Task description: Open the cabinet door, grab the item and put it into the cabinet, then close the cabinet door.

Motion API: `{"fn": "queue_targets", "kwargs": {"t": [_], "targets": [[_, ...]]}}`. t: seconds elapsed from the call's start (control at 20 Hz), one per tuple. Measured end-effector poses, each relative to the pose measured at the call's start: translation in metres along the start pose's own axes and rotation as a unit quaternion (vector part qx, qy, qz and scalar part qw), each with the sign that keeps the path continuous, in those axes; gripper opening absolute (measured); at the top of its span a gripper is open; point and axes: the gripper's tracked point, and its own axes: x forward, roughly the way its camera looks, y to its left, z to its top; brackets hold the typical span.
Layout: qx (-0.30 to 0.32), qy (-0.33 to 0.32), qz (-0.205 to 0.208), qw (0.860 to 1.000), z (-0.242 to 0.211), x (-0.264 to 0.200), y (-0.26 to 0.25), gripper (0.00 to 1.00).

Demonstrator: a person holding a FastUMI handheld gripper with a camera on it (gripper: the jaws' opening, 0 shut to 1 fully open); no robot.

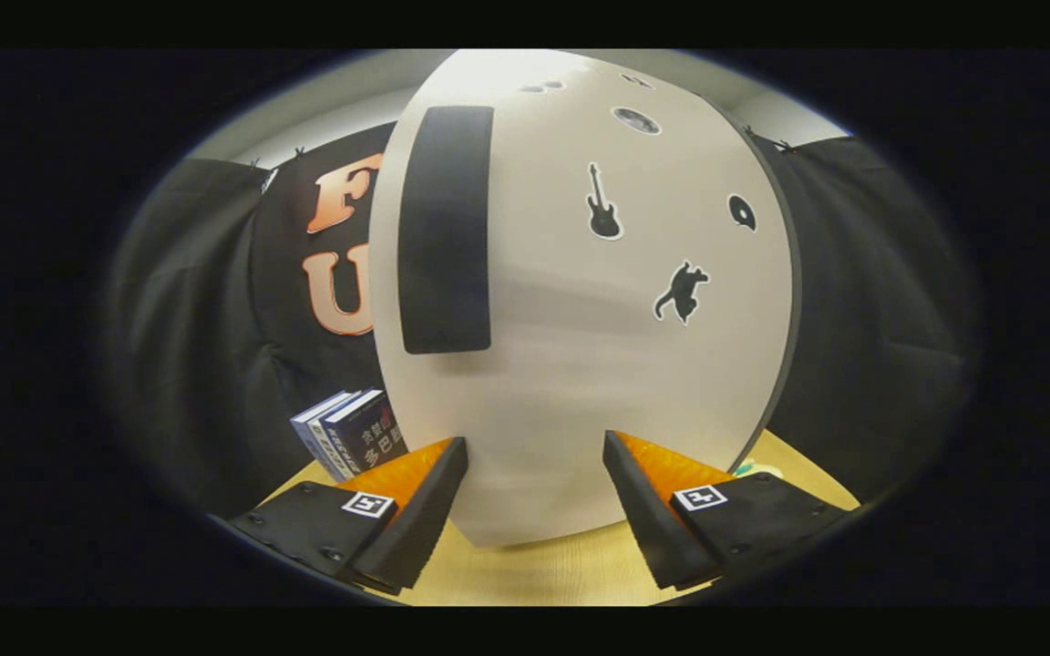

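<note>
The white cabinet door (580, 364), with its tall black handle strip (446, 228) and small black stickers — a guitar, a cat — stands closed just ahead of the gripper (534, 446), hiding the inside. The fingers are spread, holding nothing. Two dark-covered books (352, 437) lean left of the cabinet on the pale wooden table (543, 574), partly hidden behind the left finger.

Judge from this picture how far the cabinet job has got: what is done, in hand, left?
Done: nothing visibly; the cabinet door looks shut. In hand: the gripper faces the door, fingers open and empty, below the dark handle. Left: open the door, fetch the item, possibly the books beside the cabinet, stow it, close up.
</note>
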Motion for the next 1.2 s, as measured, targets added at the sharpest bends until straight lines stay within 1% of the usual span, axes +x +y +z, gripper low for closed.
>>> {"fn": "queue_targets", "kwargs": {"t": [0.3,0.5,0.65,0.8,0.9,1.2], "targets": [[-0.003,0.019,0.022,1.0,-0.01,0.043,0.02,0.97],[0.003,0.025,0.039,0.999,-0.012,0.051,0.029,0.96],[0.002,0.024,0.042,0.999,-0.009,0.048,0.026,0.96],[0.0,0.01,0.035,0.999,0.005,0.035,0.009,0.96],[-0.006,-0.003,0.02,1.0,0.016,0.021,-0.012,0.96],[0.0,-0.045,-0.024,0.999,0.053,-0.043,-0.07,0.96]]}}
